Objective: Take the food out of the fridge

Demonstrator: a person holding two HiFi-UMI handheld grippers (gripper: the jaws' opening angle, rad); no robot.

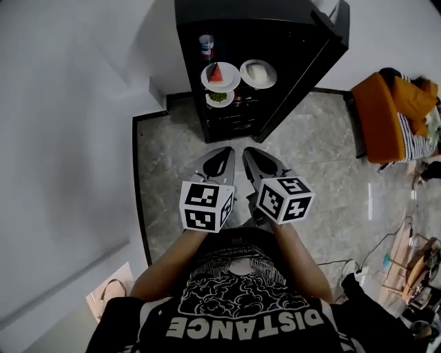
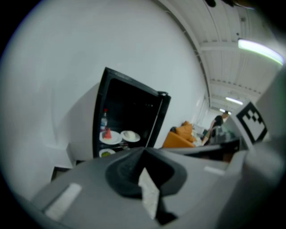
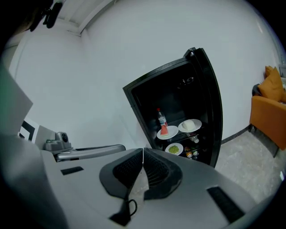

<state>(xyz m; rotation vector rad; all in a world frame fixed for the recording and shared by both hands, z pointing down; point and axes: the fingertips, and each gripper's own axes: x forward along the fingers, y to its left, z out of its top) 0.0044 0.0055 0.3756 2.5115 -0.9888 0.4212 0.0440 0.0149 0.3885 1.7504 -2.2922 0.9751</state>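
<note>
Three plates of food sit in the open black fridge [image 1: 241, 14]: a watermelon plate [image 1: 220, 76] on the left, a plate of greens [image 1: 219, 98] on the shelf below it, and a plate with a pale mound [image 1: 258, 73] on the right. The left gripper [image 1: 222, 157] and right gripper [image 1: 253, 158] hang well short of the fridge, jaws pressed together and empty. The plates look rigid, slick and breakable, so pinching a rim and keeping the plate level seems best.

The fridge [image 1: 191, 76] runs off the head view's top edge, so its top is unseen. Inside the fridge, the pale food [image 1: 258, 70] is too small to name. So are the small containers [image 3: 191, 153] lower in the fridge, and the bottle [image 1: 206, 45] label.
</note>
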